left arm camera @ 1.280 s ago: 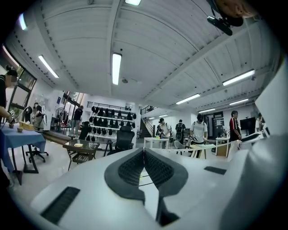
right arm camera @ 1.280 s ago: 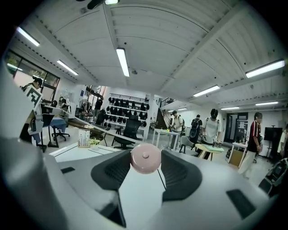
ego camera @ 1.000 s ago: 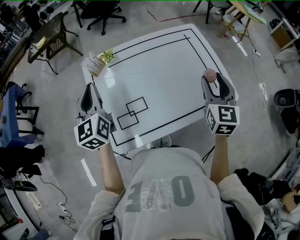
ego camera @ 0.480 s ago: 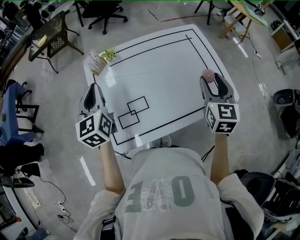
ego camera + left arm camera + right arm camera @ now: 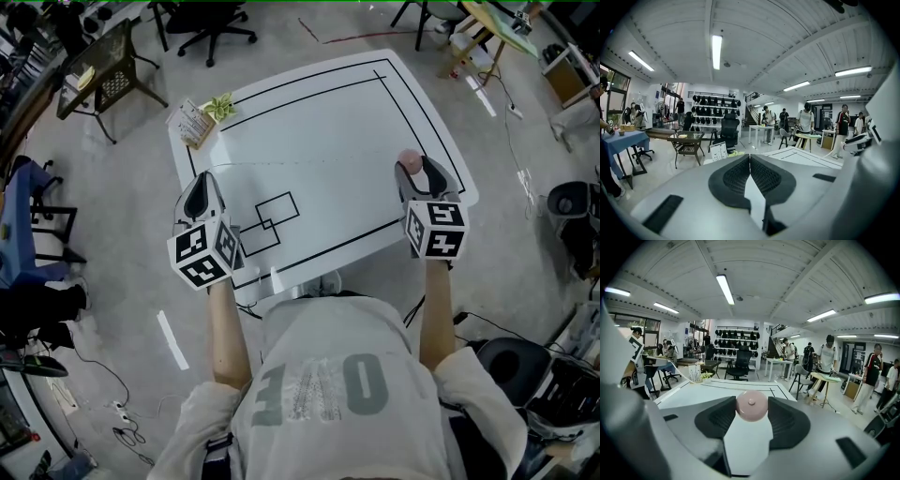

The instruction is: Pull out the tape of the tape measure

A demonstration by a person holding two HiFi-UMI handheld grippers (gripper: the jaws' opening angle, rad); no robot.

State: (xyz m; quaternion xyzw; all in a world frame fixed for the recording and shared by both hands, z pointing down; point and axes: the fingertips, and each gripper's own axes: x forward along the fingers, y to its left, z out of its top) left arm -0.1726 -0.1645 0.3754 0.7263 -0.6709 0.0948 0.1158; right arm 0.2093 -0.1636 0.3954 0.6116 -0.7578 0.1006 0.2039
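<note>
Your right hand-held gripper [image 5: 417, 172] is clenched on the small round pink tape measure [image 5: 751, 406]; both black ribbed pads [image 5: 787, 420] press its sides, w/ its centre button facing the right gripper view's camera. The head view puts gripper & case over the right edge of the white tabletop w/ black border lines [image 5: 319, 122], towards its near-right corner; can't tell if the case touches the surface.

Your left hand-held gripper [image 5: 203, 184] is clenched shut, pads meeting along one narrow seam in the left gripper view; can't tell if anything thin is pinched there. It sits over the tabletop's left edge, towards the near-left corner, well apart from the right one.

A faint thin line [image 5: 309, 163] crosses the tabletop from the left edge to the right edge, roughly between the two grippers; too thin to say whether it's the pulled-out tape.

Two overlapping black-outlined rectangles [image 5: 265, 225] are drawn on the tabletop's near-left part, just beside the left gripper. A small printed card stand [image 5: 190, 125] & a green leafy object [image 5: 218, 108] sit at the tabletop's far-left corner. Beyond the tabletop's far edge, a black office chair [image 5: 739, 364] & several standing people show in both gripper views.
</note>
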